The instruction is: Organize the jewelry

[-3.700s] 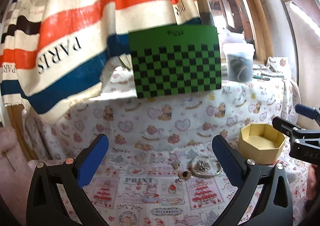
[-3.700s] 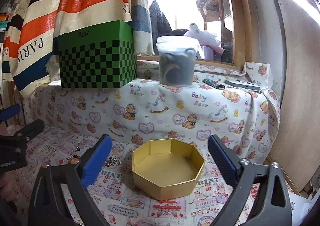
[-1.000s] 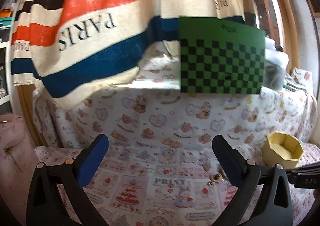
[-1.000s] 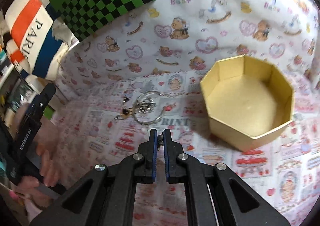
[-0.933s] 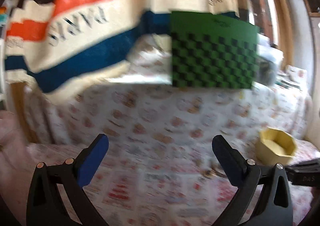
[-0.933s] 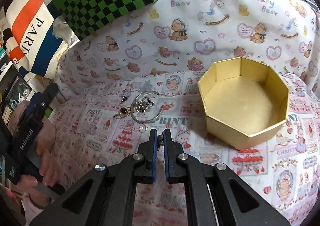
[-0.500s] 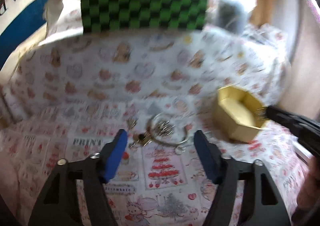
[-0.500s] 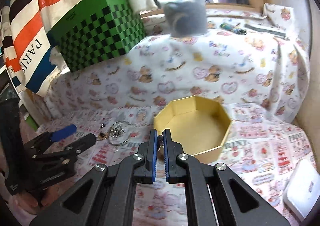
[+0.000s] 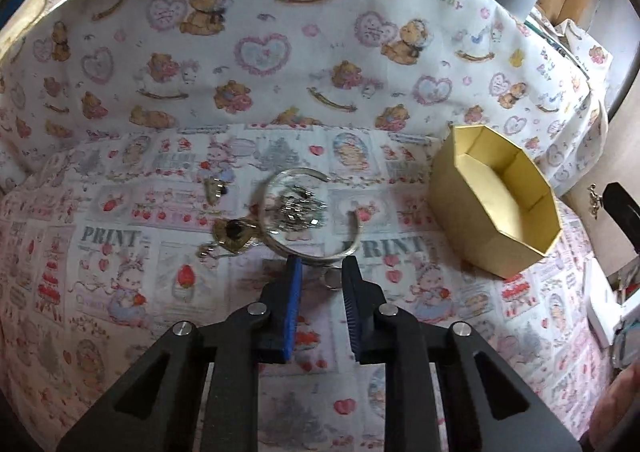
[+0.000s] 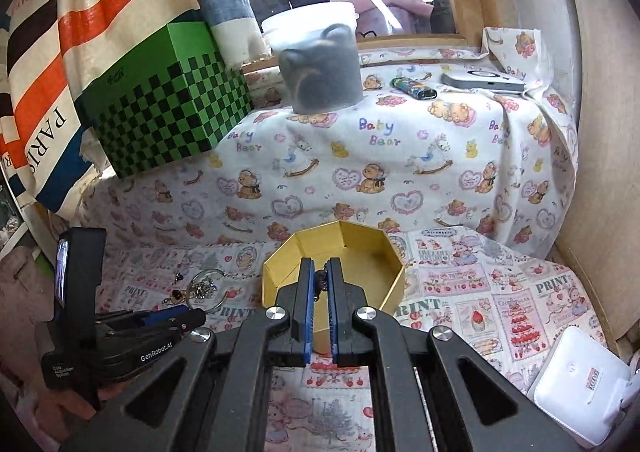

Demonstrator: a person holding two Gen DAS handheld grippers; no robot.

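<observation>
Blue-padded, your left gripper (image 9: pixel 322 266) has just been closing around a small ring (image 9: pixel 331 280) while your right gripper (image 10: pixel 319 284), clamping a small dark piece (image 10: pixel 320 276), has reached the yellow box (image 10: pixel 360 248).

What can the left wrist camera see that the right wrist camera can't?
Only the left wrist view shows the small ring between the left hand-held gripper's blue pads, just below the bangle. Only the right wrist view shows the lighter on the ledge and the white case. Both show the yellow box, the jewelry pile and the green checkered box.
</observation>
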